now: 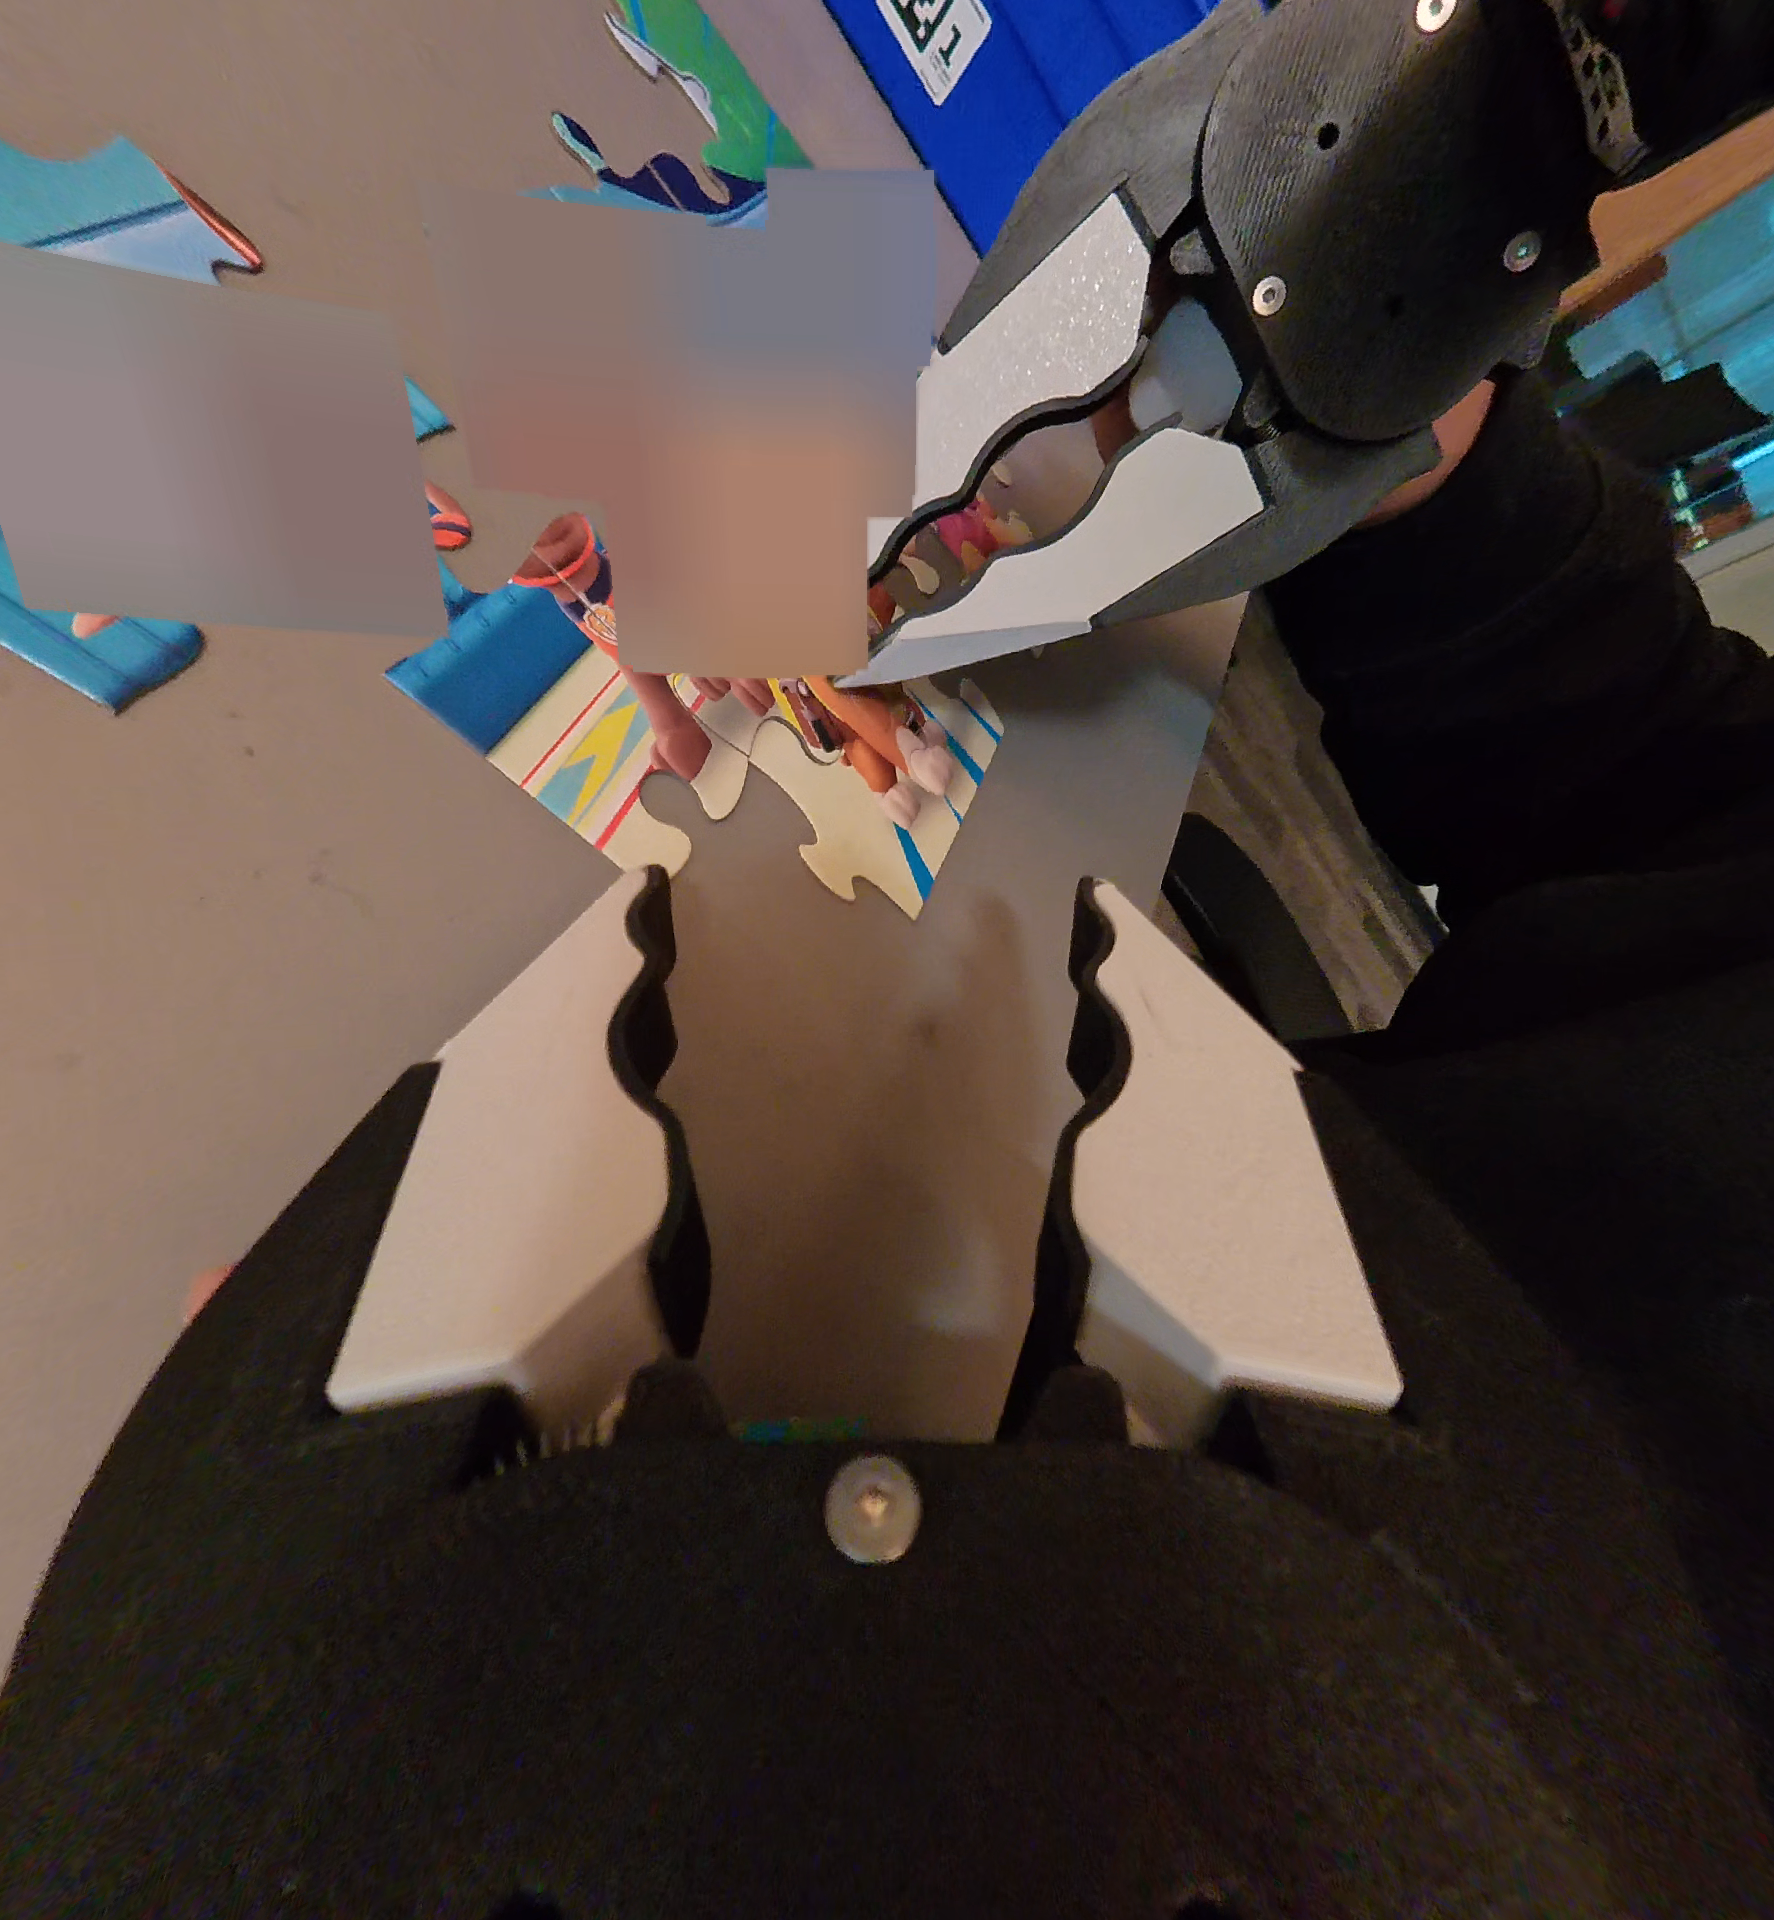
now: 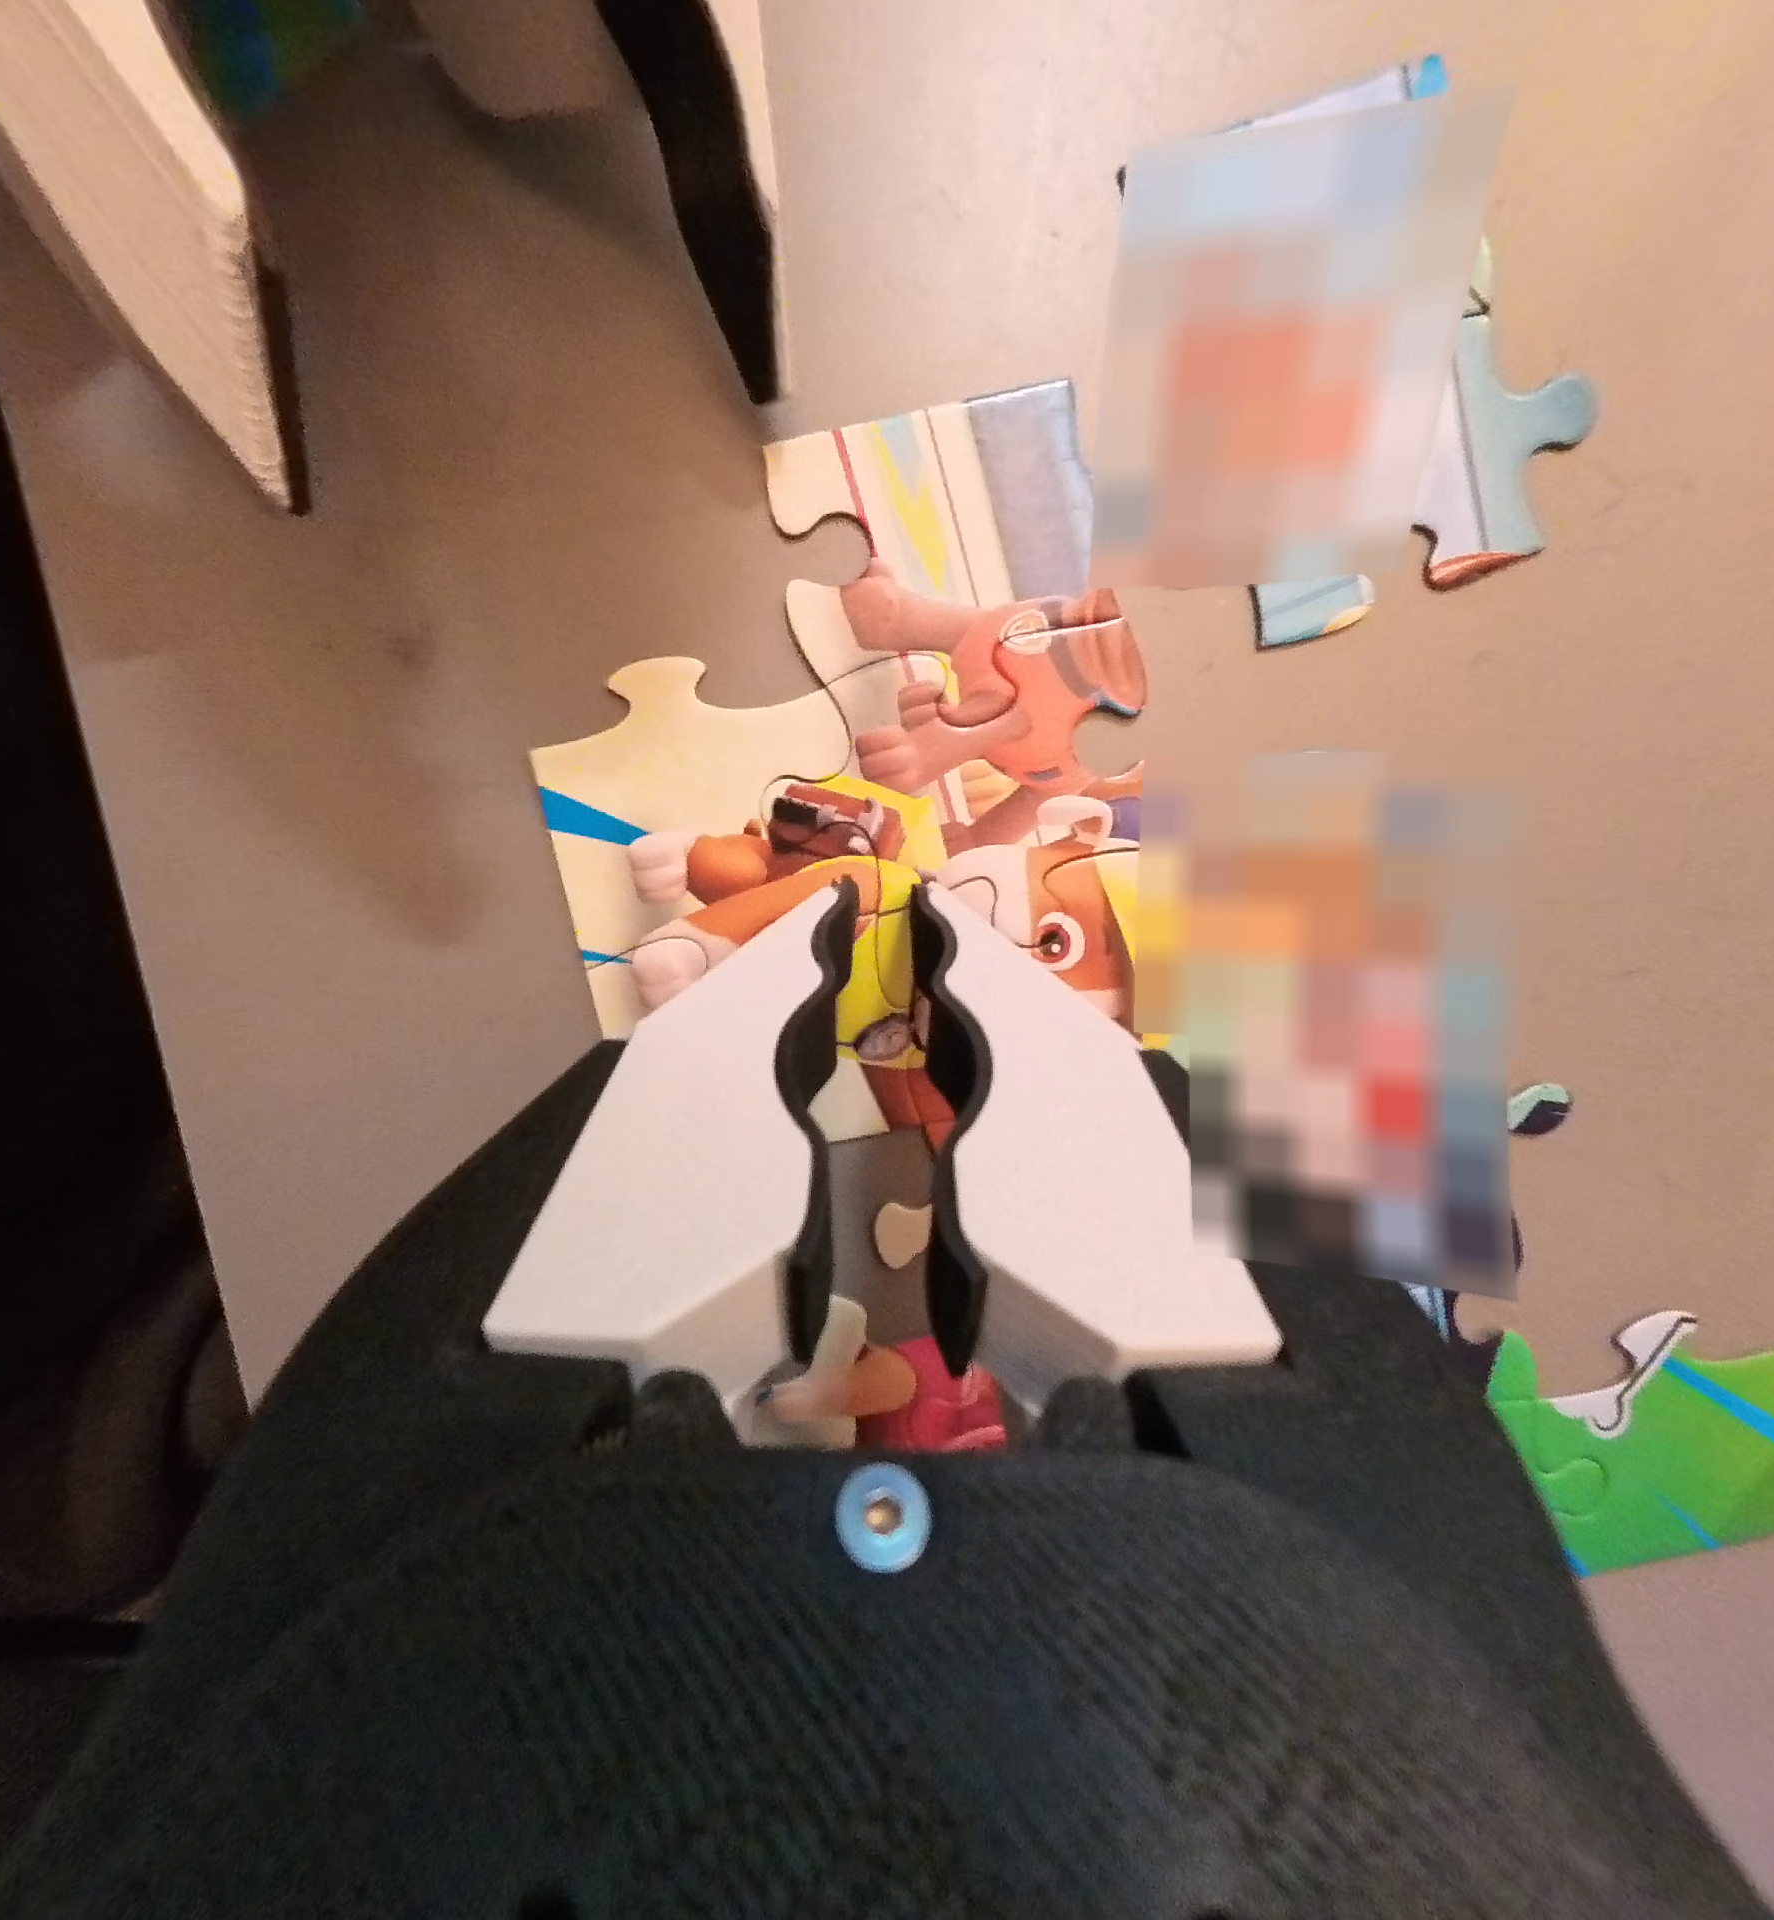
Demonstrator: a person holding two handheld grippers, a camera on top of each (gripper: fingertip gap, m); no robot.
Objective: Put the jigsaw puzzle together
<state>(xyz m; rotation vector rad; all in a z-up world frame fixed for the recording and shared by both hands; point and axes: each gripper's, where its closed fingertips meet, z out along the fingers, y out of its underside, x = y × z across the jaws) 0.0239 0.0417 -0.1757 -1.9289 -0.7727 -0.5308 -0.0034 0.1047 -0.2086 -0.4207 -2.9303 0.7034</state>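
A partly joined cartoon jigsaw (image 1: 862,769) lies flat on a grey-beige table (image 1: 187,987). My left gripper (image 1: 872,888) is wide open and empty, hovering over bare table just short of the jigsaw's near edge. My right gripper (image 1: 867,623) comes in from the upper right with its tips down on the jigsaw. In the right wrist view the right gripper (image 2: 881,894) stands over the joined pieces (image 2: 717,831) with only a narrow slit between its pads and nothing in the slit. The left gripper (image 2: 524,447) shows at the top left of that view.
Loose pieces lie around: a blue one (image 1: 83,197) at far left, a green one (image 2: 1672,1455) at right, a pale blue one (image 2: 1506,457). A blue box (image 1: 1018,104) stands at the back. The table edge (image 1: 1205,727) runs close on the right, with a person in black (image 1: 1537,727) beyond. The gap from one gripper's tips to the other's is roughly 9 cm.
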